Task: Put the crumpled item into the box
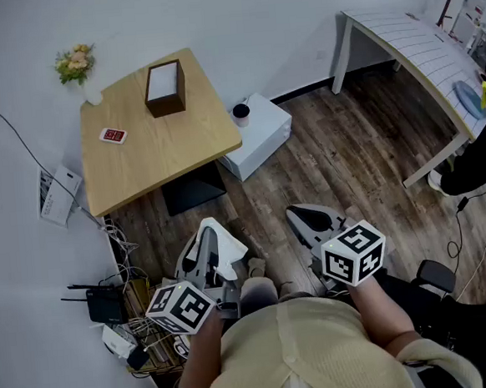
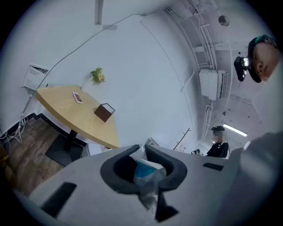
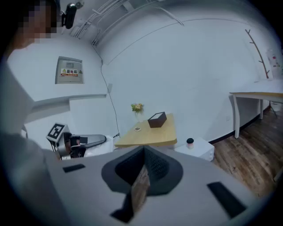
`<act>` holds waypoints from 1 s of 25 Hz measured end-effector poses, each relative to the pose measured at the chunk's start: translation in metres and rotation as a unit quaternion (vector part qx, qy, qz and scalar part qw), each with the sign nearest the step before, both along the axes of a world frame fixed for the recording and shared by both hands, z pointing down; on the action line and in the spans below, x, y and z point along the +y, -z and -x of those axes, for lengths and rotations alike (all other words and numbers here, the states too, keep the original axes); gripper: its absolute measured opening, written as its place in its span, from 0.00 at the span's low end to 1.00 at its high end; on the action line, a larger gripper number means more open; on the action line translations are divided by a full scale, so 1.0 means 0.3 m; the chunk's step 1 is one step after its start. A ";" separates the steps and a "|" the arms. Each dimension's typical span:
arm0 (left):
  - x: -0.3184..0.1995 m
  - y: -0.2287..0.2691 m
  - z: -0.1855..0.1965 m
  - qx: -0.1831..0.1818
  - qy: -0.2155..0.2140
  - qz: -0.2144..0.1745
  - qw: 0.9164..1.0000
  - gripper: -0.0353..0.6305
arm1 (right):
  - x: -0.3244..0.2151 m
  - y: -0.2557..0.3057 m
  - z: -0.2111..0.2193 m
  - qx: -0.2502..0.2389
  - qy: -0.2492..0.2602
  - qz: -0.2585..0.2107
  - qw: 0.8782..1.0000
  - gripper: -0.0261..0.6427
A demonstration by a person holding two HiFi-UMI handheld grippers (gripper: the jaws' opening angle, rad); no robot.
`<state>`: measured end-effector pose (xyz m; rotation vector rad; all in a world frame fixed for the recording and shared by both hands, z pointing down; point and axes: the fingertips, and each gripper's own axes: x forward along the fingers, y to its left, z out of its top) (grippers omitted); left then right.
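crumpled item (image 2: pixel 144 170) sits pinched in the left gripper (image 2: pixel 142 149) at lower left of the head view, well apart from the box (image 1: pixel 165 88) on the upper-left table (image 1: pixel 144 159); the right gripper (image 3: pixel 143 151) has its jaws pressed together.

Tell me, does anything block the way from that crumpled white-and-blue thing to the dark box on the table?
Nothing visible does. The crumpled white-and-blue item is pinched in the left gripper, and only bare light wooden table top lies before the dark brown box. The small red card lies off to one side.

Soft, even indoor light; gripper views fisheye-warped, dark-cornered, blurred up close.
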<state>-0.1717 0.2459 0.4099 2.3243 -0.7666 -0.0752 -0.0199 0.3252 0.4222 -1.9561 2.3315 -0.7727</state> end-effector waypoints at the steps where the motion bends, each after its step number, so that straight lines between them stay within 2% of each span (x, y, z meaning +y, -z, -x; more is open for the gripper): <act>1: 0.003 -0.002 0.001 -0.001 0.001 0.000 1.000 0.14 | 0.003 -0.002 -0.001 0.000 0.000 0.000 1.000 0.08; 18: 0.035 -0.031 -0.085 -0.018 -0.003 -0.005 1.000 0.14 | 0.056 -0.026 -0.081 -0.019 -0.005 -0.009 1.000 0.08; 25: -0.041 -0.060 -0.134 -0.028 -0.005 0.004 1.000 0.14 | -0.007 -0.063 -0.125 -0.034 -0.010 0.000 0.999 0.08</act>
